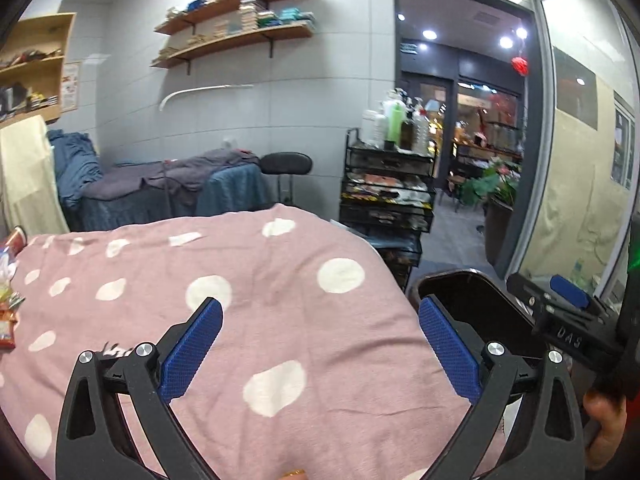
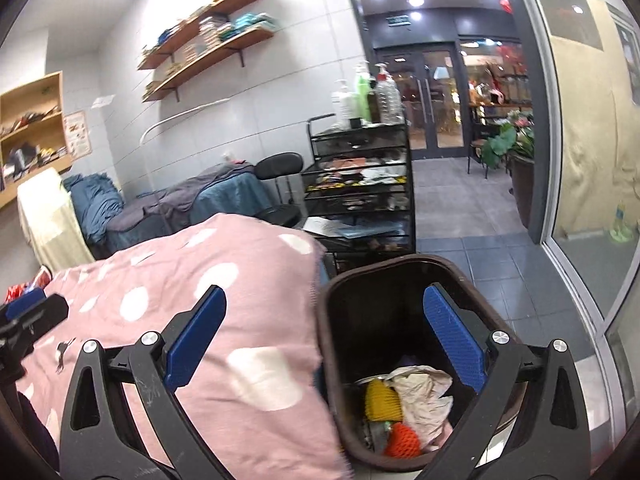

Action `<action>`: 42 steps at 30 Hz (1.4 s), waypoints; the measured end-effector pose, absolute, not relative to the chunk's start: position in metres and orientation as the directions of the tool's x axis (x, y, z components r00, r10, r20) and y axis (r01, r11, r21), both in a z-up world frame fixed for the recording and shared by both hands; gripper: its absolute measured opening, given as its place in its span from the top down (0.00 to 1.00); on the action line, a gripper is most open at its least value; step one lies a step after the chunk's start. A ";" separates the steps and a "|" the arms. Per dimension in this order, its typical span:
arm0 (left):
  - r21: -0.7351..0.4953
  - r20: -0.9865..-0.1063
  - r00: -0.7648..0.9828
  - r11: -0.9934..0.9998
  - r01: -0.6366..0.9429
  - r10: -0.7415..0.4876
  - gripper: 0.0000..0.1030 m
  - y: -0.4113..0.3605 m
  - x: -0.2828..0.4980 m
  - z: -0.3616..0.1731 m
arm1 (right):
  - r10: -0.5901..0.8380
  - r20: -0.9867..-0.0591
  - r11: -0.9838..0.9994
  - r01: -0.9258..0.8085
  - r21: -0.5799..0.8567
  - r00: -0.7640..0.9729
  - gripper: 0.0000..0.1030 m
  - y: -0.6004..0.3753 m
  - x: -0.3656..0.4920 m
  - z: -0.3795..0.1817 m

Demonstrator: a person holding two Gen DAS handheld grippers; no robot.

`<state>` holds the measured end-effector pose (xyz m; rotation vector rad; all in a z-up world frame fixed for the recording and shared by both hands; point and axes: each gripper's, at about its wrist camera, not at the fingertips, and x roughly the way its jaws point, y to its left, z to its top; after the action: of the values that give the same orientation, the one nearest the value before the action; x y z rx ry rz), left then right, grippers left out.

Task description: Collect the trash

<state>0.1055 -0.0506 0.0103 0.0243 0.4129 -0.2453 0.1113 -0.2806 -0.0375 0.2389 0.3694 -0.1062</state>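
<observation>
While the remaining wrappers (image 1: 8,312) lie at the pink spotted blanket's (image 1: 240,300) far left edge, nearer the left gripper (image 1: 320,344), its fingers hang spread and empty. The right gripper (image 2: 326,344), also released, hovers over the trash bin (image 2: 332,360) beside the bed.

Counts, both views:
- Bin (image 2: 332,320): 1, brown, near right of the bed.
- Items visible in the bin: yellow foam net (image 2: 382,400) 1; orange foam net (image 2: 402,440) 1; crumpled paper (image 2: 424,396) 1.
- Pink polka-dot blanket (image 1: 248,280): 1.
- Wall shelves (image 1: 236,36): 2, far left.
- Black wire trolley (image 2: 360,200): 1, far centre.
- Stool (image 1: 286,164): 1.
- Snack wrappers (image 1: 8,312) at the left edge: several, number unclear.
</observation>
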 end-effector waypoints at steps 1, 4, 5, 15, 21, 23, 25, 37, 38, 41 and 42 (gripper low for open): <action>-0.032 -0.389 0.895 0.974 0.225 -0.219 0.05 -0.044 0.102 0.011 | -0.055 -0.363 0.971 0.134 0.197 0.930 0.05 -0.271 0.109 -0.036; -0.040 -0.370 0.912 0.984 0.175 -0.177 0.05 -0.029 0.095 0.011 | -0.039 -0.346 0.983 0.098 0.154 0.937 0.05 -0.245 0.101 -0.035; -0.042 -0.366 0.916 0.986 0.163 -0.167 0.05 -0.025 0.093 0.011 | -0.028 -0.337 0.985 0.083 0.149 0.941 0.05 -0.241 0.097 -0.034; -0.097 -0.331 0.938 0.993 0.074 -0.103 0.05 0.013 0.072 0.003 | 0.076 -0.237 0.989 -0.043 0.140 0.968 0.05 -0.202 0.061 -0.033; -0.103 -0.312 0.945 0.992 0.066 -0.095 0.05 0.021 0.060 0.003 | 0.080 -0.219 0.992 -0.055 0.118 0.972 0.05 -0.187 0.051 -0.027; -0.104 -0.304 0.948 0.992 0.066 -0.095 0.05 0.022 0.058 0.002 | 0.083 -0.216 0.990 -0.057 0.126 0.973 0.05 -0.186 0.049 -0.026; -0.105 -0.298 0.950 0.992 0.067 -0.095 0.05 0.024 0.056 0.002 | 0.082 -0.216 0.990 -0.054 0.129 0.973 0.05 -0.186 0.049 -0.027; -0.085 -0.297 0.948 0.992 0.097 -0.118 0.05 0.015 0.056 0.002 | 0.064 -0.229 0.989 -0.031 0.143 0.971 0.05 -0.196 0.047 -0.028; -0.083 -0.295 0.948 0.992 0.099 -0.119 0.05 0.014 0.055 0.002 | 0.063 -0.229 0.989 -0.030 0.145 0.971 0.05 -0.197 0.048 -0.028; -0.080 -0.292 0.948 0.991 0.107 -0.126 0.05 0.012 0.054 0.003 | 0.062 -0.229 0.989 -0.029 0.148 0.971 0.05 -0.198 0.046 -0.029; -0.081 -0.291 0.948 0.991 0.109 -0.128 0.05 0.012 0.054 0.003 | 0.063 -0.230 0.988 -0.028 0.149 0.971 0.05 -0.198 0.046 -0.028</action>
<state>0.0540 0.0118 0.0032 -0.0639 0.2999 -0.1207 0.0463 -0.1980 -0.0284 0.1456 0.2364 0.0461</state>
